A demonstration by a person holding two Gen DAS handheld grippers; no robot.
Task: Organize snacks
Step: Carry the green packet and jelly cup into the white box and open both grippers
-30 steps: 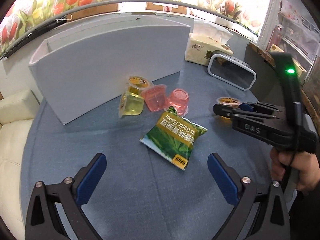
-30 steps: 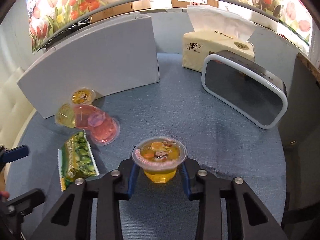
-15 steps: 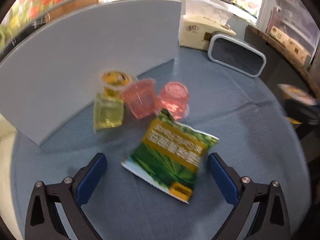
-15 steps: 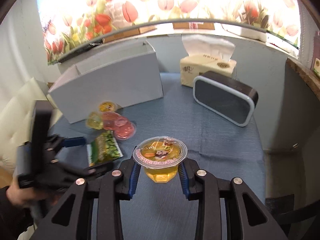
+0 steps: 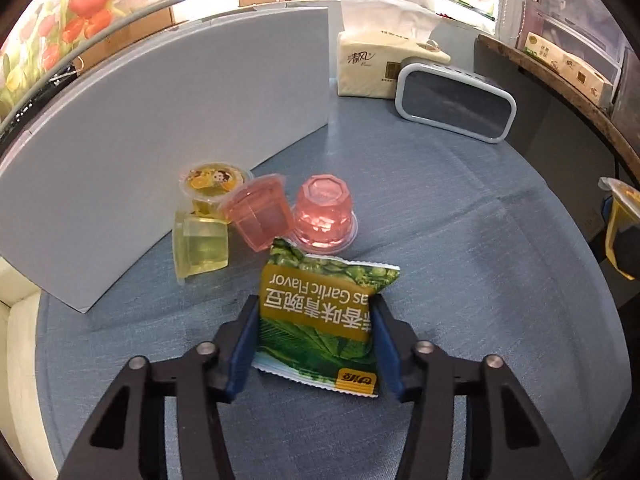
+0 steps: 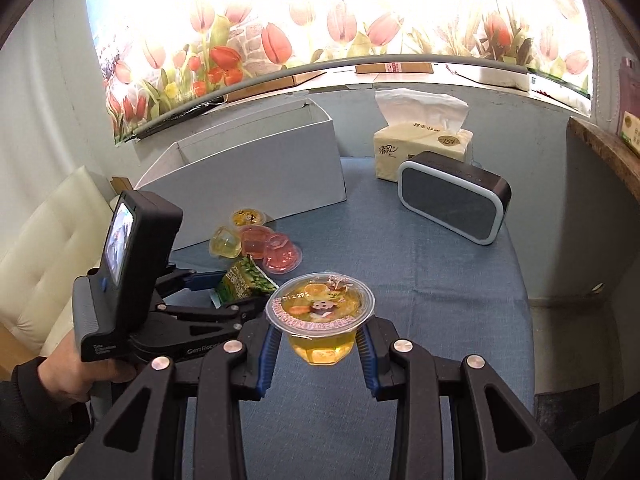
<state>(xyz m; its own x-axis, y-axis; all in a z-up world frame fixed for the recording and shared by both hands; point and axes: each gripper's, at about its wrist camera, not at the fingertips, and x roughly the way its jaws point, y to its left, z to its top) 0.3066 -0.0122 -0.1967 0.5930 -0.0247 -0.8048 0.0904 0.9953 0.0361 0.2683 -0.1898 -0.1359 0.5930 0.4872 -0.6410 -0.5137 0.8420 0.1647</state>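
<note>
My left gripper (image 5: 314, 344) is shut on a green garlic-pea snack packet (image 5: 320, 316) lying on the blue table; both show in the right wrist view, the gripper (image 6: 224, 284) and the packet (image 6: 244, 284). My right gripper (image 6: 318, 344) is shut on an orange jelly cup (image 6: 320, 316) and holds it above the table; that cup shows at the right edge of the left wrist view (image 5: 622, 224). Beyond the packet lie a sealed orange jelly cup (image 5: 214, 184), a yellow jelly (image 5: 200, 246) and two pink jellies (image 5: 260, 216), (image 5: 324, 212). An open white box (image 6: 248, 172) stands behind them.
A tissue pack (image 6: 420, 152) and a dark speaker with a pale rim (image 6: 452, 200) stand at the back right of the table. A cream cushioned seat (image 6: 52, 236) lies to the left. A wooden shelf edge (image 5: 560, 80) runs along the right.
My left gripper moved forward and closed on the green packet; it was wide open before. My right gripper rose and pulled back with the orange jelly cup still held.
</note>
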